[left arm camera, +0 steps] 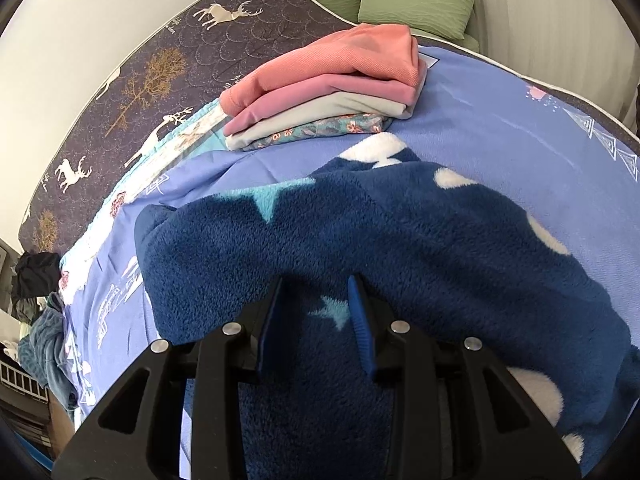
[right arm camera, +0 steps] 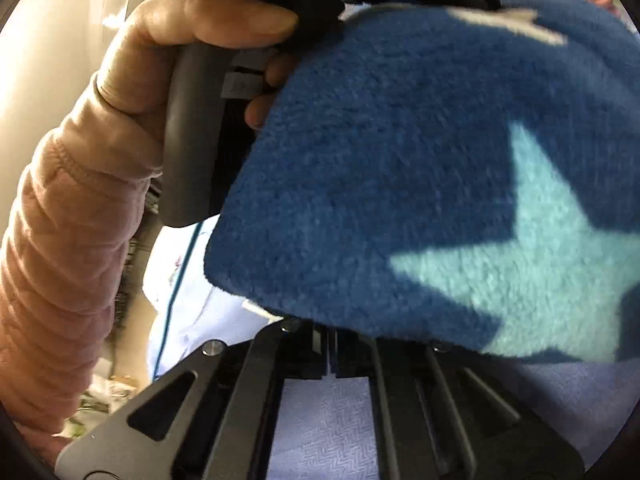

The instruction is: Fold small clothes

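- The bed (left arm camera: 500,120) carries the fleece (left arm camera: 380,240) spread across its near half; a folded stack (left arm camera: 320,92) sits at 12 o'clock beyond it.
- The fleece is mid-fold, by the look of it: one edge is lifted and drapes over the right gripper (right arm camera: 332,360).
- The left gripper (left arm camera: 316,308) hovers over the fleece, jaws partly apart, holding nothing.
- The right jaws look closed, apparently pinching the fleece edge; next, that edge needs carrying over and laying flat.
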Available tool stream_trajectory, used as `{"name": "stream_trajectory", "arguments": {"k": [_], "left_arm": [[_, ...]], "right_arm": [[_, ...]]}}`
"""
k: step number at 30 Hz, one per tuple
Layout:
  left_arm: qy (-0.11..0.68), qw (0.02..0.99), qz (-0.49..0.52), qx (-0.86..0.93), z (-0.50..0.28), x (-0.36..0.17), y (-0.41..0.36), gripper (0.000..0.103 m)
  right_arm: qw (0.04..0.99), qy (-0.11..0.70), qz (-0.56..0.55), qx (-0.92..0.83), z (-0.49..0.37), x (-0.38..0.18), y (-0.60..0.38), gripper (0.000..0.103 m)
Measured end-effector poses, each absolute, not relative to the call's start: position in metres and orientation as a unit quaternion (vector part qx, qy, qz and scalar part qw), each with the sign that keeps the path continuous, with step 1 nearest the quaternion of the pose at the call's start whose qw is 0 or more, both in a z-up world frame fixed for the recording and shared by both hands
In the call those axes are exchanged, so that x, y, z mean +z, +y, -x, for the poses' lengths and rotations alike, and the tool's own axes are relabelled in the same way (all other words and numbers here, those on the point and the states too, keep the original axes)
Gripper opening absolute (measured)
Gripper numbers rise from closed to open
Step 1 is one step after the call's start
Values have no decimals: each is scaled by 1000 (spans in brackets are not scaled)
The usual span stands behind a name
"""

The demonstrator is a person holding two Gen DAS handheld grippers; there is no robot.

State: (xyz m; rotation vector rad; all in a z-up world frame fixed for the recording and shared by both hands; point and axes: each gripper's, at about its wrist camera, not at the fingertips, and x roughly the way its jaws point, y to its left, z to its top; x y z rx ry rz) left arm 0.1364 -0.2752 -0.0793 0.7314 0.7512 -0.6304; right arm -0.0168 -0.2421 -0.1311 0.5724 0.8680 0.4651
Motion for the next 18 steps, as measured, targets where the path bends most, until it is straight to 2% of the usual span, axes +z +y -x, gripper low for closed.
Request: {"name": "stream_trajectory", "arguments": {"k": [7,10,11,14,18], "left_arm": [[354,821,-329,-304,-138,-78,-270,35],[342,821,-347,-299,-133,-81,-272,35],[340,823,-345,-299,-133,-80,-271,35],[342,826,-334,-298,-134,-78,-268,35],[337,829,-329,-302,-133,-76,-264,35]], "right_arm": [[819,394,-346,232,9,-131,-260,3],[856,427,-214,198,2,-130,-211,3],[859,427,-203,196,3,-126,-210,3],[842,429,-240,220,15,-122,-235,3],[857,385,-290,179,56,-111,-297,4]]}}
